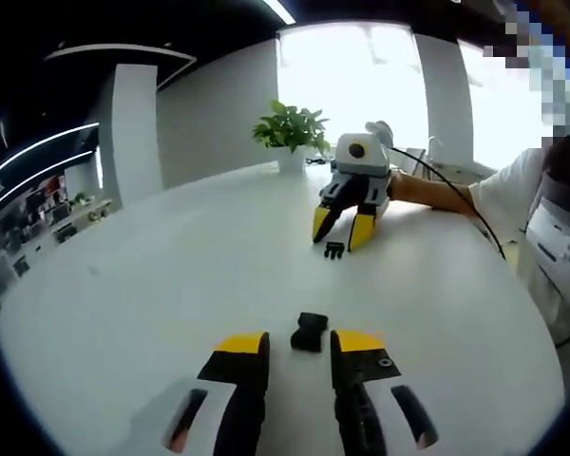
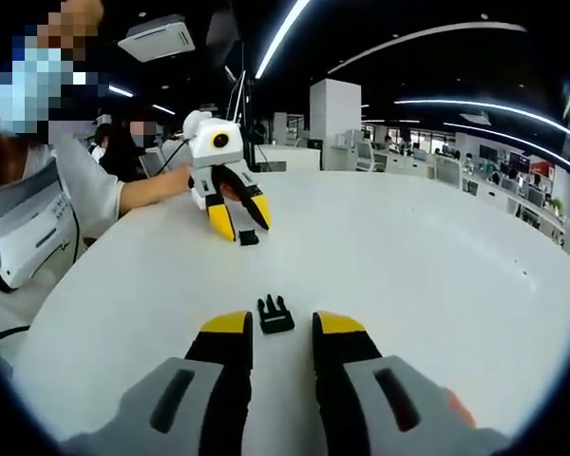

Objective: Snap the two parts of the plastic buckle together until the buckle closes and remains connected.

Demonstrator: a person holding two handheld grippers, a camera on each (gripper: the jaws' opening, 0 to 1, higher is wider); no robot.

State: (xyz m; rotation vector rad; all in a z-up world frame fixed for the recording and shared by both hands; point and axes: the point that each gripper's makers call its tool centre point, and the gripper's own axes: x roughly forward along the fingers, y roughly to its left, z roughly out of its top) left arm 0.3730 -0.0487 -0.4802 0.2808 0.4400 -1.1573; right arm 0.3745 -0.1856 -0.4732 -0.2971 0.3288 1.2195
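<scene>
On the white table (image 1: 152, 275), a black socket half of the buckle (image 1: 309, 332) lies just ahead of my left gripper (image 1: 300, 342), which is open, its yellow tips on either side of the piece but apart from it. The black pronged half (image 1: 334, 250) lies farther off, in front of my open right gripper (image 1: 340, 233). In the right gripper view, the pronged half (image 2: 275, 313) rests just beyond the open jaws of my right gripper (image 2: 283, 325). Across the table, the left gripper (image 2: 241, 220) stands over the socket half (image 2: 249, 237). The two halves lie apart.
A potted plant (image 1: 290, 128) stands at the far table edge by the window. A person in a white shirt (image 2: 71, 185) sits at the table, an arm (image 1: 437, 193) reaching along it. A cable (image 1: 456, 195) trails from the right gripper. Office desks (image 2: 437, 161) fill the background.
</scene>
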